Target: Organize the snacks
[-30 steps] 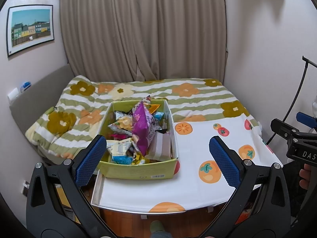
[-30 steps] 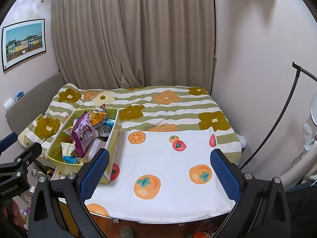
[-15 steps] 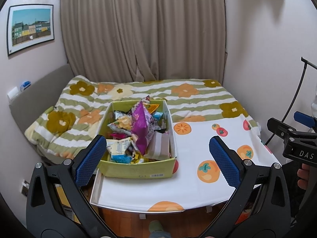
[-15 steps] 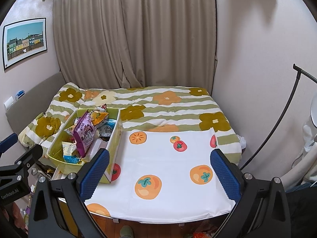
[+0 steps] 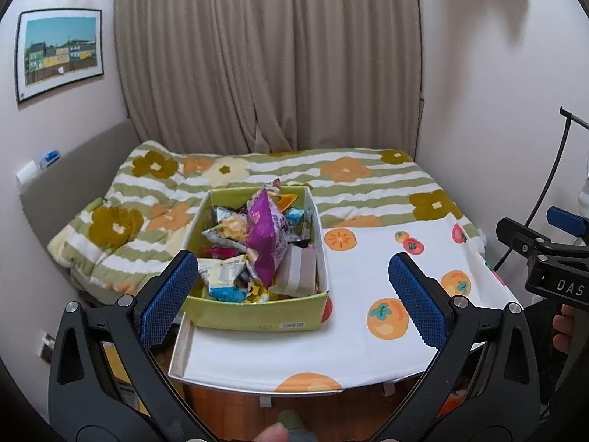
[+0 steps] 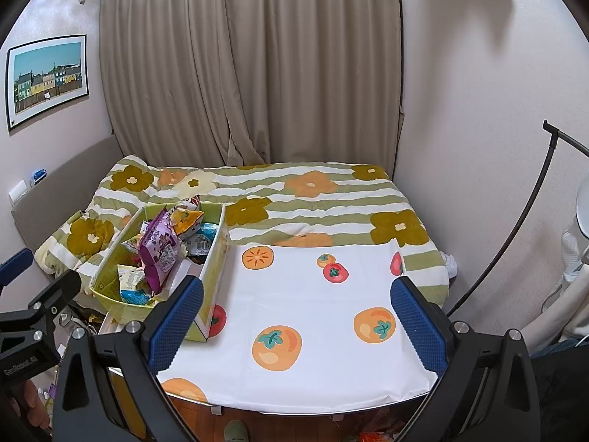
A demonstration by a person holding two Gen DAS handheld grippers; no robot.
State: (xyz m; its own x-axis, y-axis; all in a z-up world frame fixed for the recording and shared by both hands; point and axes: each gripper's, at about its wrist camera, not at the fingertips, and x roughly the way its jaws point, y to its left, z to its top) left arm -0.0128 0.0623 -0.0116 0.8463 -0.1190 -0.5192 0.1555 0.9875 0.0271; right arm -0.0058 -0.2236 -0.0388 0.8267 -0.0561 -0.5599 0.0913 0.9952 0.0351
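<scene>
Covering the table (image 6: 324,302), a fruit-print cloth (image 6: 305,294) fronts a floral bed (image 6: 313,199).

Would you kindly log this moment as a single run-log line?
left gripper: open, empty | right gripper: open, empty | snacks: heaped in green box | tablecloth: no snacks out

Lower snack packets (image 5: 235,287) buried under purple bag (image 5: 267,237) ahead of left claw, barcode label (image 5: 292,325) print too small to read, right gripper (image 5: 545,258) cut off at frame edge, lettering partly legible
</scene>
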